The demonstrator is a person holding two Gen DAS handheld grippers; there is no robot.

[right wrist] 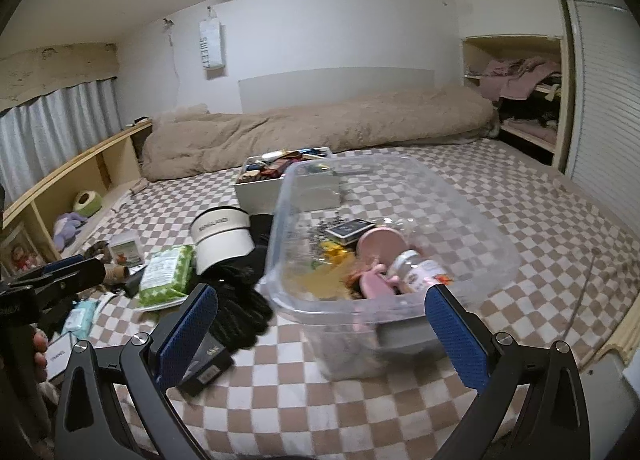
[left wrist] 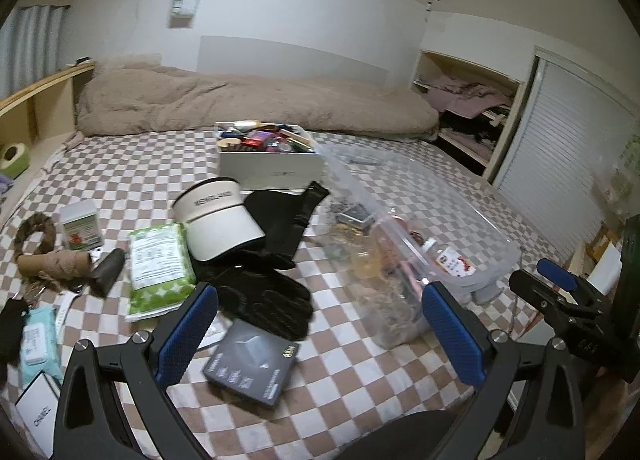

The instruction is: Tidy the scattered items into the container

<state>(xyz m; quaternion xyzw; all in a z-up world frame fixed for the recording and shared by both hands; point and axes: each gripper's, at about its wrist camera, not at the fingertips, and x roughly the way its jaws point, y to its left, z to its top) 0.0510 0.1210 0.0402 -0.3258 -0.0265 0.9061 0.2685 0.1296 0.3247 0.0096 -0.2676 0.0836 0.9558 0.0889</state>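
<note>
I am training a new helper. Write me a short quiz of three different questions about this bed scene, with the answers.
1. True or false: the left tool is shut on the black gloves.
2. Which lies nearest the left tool? A) white visor cap B) dark flat box C) green wipes pack
3. Fill in: the pink items lie inside the clear ____.

Key: 1 false, both tools, also the right tool, are open and empty. 2 B. 3 container.

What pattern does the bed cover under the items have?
The bed cover has a brown and white checkerboard pattern, clearest in the right wrist view.
</note>
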